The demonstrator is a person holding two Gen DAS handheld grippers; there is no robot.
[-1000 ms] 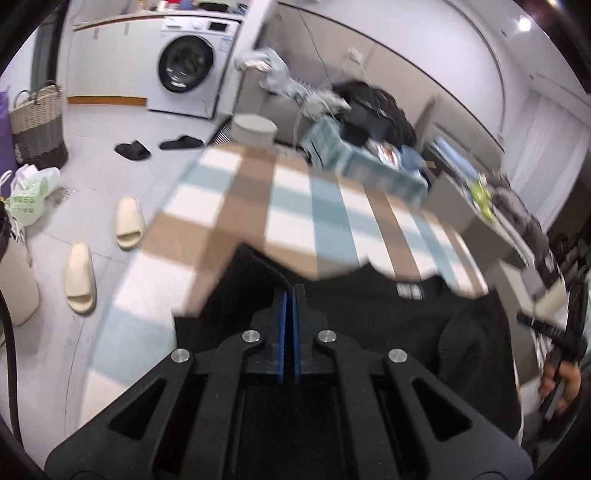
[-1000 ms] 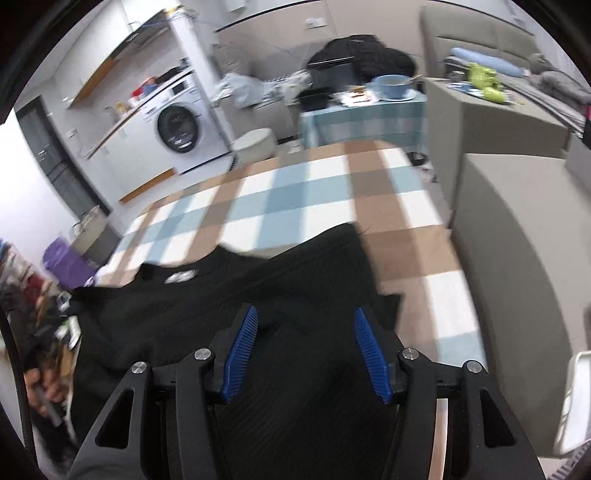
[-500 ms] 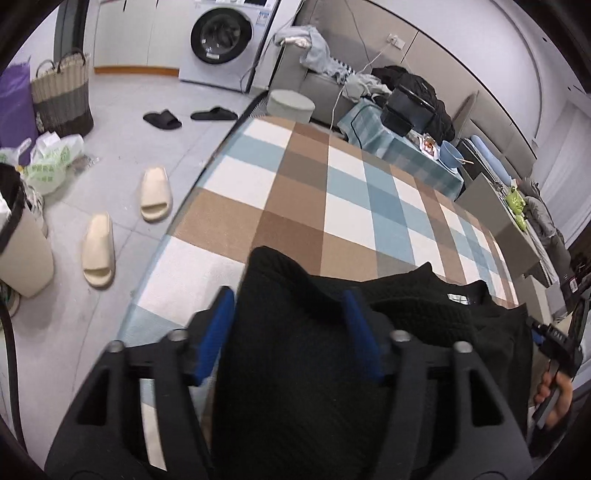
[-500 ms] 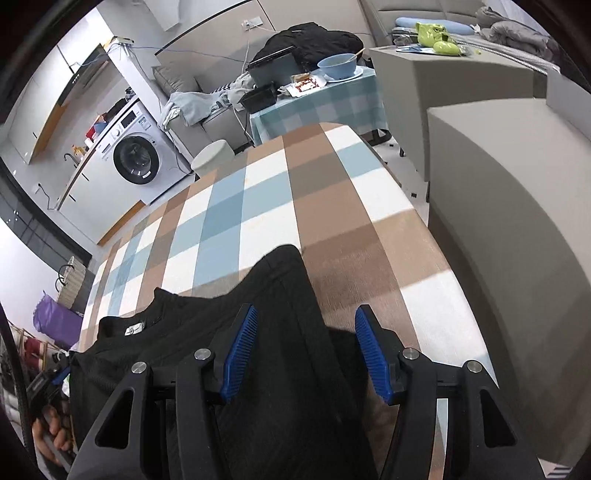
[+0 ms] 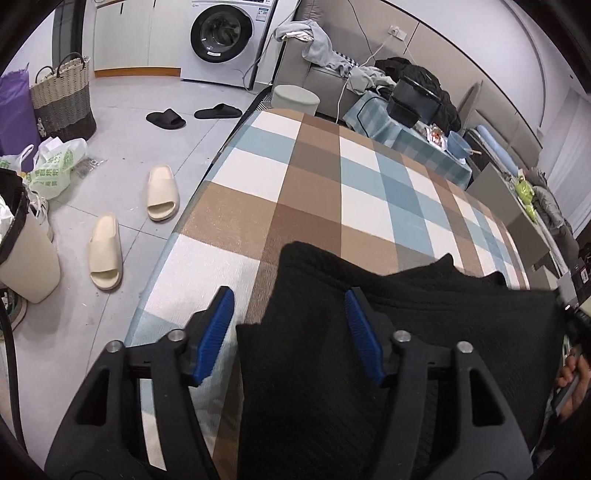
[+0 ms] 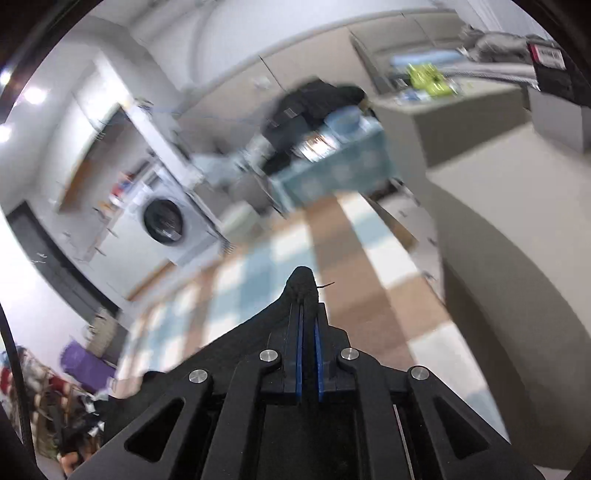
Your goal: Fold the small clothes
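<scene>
Two fisheye views, each from just behind a gripper. The left camera looks steeply down, close over a checked tablecloth (image 5: 369,192) and black garment (image 5: 424,332), toward a washing machine (image 5: 225,35). The right camera, blurred and tilted, faces the same tablecloth (image 6: 343,258) and washing machine (image 6: 164,221).

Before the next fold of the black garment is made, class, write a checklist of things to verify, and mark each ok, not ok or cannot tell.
1. Right gripper shut on a corner of the black garment: ok.
2. Left gripper gripping the garment: not ok; its jaws are closing, cloth between them, pads not yet pressing.
3. Garment lying on the checked cloth: ok.
4. Checked cloth bare beyond the garment: ok.
5. Garment spread flat: cannot tell.
</scene>
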